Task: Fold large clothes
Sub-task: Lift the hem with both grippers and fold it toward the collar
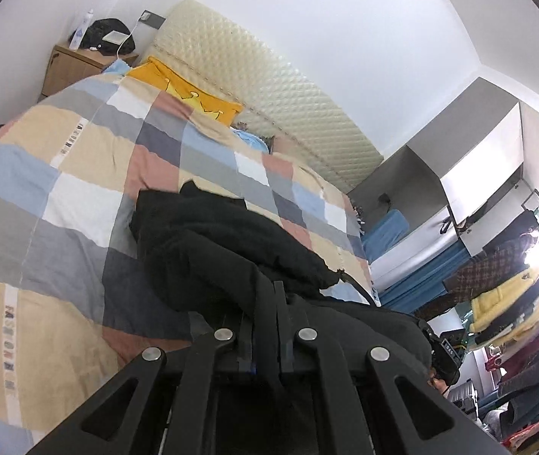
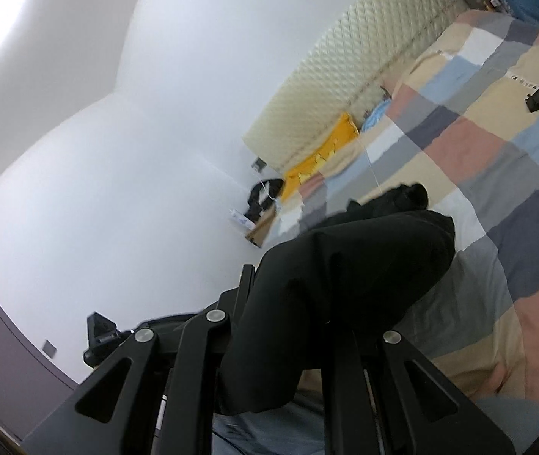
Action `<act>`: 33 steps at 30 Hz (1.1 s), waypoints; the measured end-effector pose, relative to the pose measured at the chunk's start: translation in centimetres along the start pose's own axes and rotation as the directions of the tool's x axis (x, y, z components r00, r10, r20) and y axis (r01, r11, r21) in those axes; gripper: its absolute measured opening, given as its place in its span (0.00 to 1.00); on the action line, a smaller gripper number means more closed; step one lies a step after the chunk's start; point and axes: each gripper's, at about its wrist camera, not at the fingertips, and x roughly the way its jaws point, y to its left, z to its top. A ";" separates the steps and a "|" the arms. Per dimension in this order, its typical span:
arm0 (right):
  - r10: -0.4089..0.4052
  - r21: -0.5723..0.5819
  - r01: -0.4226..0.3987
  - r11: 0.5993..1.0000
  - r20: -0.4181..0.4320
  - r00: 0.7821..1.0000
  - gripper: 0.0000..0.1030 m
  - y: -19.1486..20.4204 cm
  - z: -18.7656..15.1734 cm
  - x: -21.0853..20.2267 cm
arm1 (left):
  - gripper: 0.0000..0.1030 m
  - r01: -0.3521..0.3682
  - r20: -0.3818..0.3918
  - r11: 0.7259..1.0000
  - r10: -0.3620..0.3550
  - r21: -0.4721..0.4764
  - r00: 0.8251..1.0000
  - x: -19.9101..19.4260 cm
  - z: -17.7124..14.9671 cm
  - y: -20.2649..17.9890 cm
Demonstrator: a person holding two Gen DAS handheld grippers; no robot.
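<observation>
Now the bed (image 1: 60, 197) with its checked quilt carries the black garment (image 1: 208, 235), one end lifted. Left tool (image 1: 275, 295) pinches its edge tight; right tool (image 2: 288, 303) grips a thick fold. Best to keep both corners level and taut, so the cloth hangs flat.

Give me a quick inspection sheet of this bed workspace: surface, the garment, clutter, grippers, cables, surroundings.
Surface: bed with patchwork duvet, rumpled.
Job's things: black garment, bunched, partly raised off the duvet.
Clutter: yellow pillow by the quilted headboard.
Grippers: left gripper shut on the garment; right gripper shut on it too, cloth draped over it.
Cables: white cable on the nightstand.
Surroundings: white walls; clothes rack beside the bed.
</observation>
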 end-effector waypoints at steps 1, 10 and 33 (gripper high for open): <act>-0.002 -0.019 0.002 1.000 0.010 1.000 0.14 1.1 -0.2 -0.6 | 0.04 0.005 0.009 1.000 -0.005 -0.009 1.000 -0.9 0.0 -0.3; -0.010 -0.072 0.014 0.997 0.060 0.998 0.14 5.7 1.5 -1.3 | 0.05 -0.042 0.060 0.999 0.040 0.022 0.997 -3.6 1.6 -2.1; -0.416 -0.365 0.476 0.800 0.234 0.879 0.16 1.6 9.9 11.3 | 0.06 -0.408 0.209 0.867 0.359 0.287 0.910 11.4 11.1 -8.0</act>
